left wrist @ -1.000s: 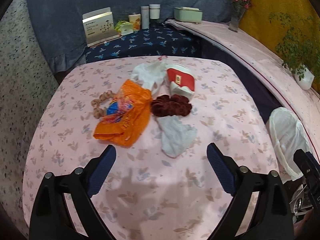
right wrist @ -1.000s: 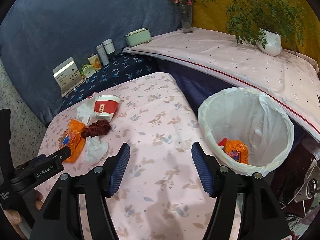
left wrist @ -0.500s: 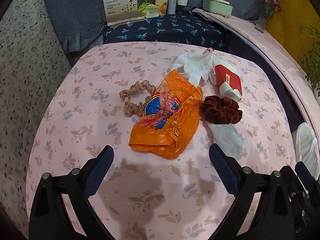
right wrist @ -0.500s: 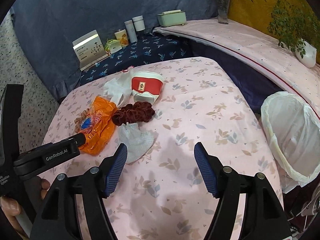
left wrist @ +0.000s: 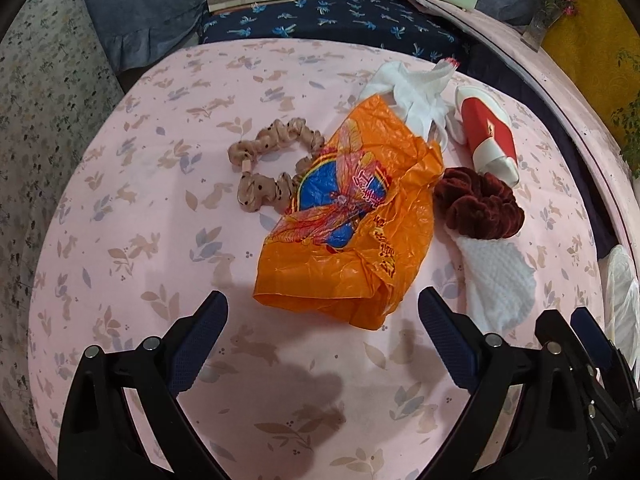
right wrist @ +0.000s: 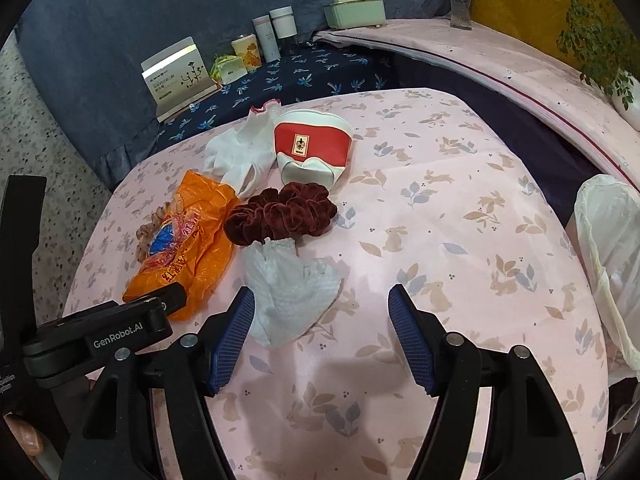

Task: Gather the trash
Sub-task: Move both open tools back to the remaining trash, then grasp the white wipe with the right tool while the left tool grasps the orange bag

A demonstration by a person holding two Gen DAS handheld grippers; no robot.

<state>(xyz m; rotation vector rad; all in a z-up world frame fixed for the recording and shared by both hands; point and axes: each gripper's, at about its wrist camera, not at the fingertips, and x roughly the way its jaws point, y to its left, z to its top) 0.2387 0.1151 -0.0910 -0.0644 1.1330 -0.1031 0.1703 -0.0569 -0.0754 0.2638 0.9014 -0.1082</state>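
The left gripper [left wrist: 320,316] hangs just above the pink rabbit-print tablecloth [left wrist: 132,208], its blue-padded fingers spread wide and holding nothing. Just beyond its fingertips lies the crumpled orange plastic bag [left wrist: 352,224], flat on the cloth, its near edge roughly between the two fingers. The bag overlaps a beige dotted scrunchie [left wrist: 272,160] on its left and touches a white cotton glove [left wrist: 412,92] at its far end. To the right of the bag sits a dark red velvet scrunchie [left wrist: 480,204], with a squashed red-and-white paper cup [left wrist: 490,136] lying on its side just beyond it and a crumpled white tissue [left wrist: 500,276] just nearer.

The right gripper [right wrist: 322,320] is also spread wide and empty, low over the cloth; its left finger [right wrist: 232,336] is at the near edge of the tissue, though contact cannot be told. At the right edge of the table, well apart from the pile, stands a bin lined with a white bag [right wrist: 608,252]. On the far side, a dark blue patterned surface [right wrist: 312,76] carries a card box [right wrist: 176,76], canisters [right wrist: 276,32] and a pale green lidded box [right wrist: 354,10]
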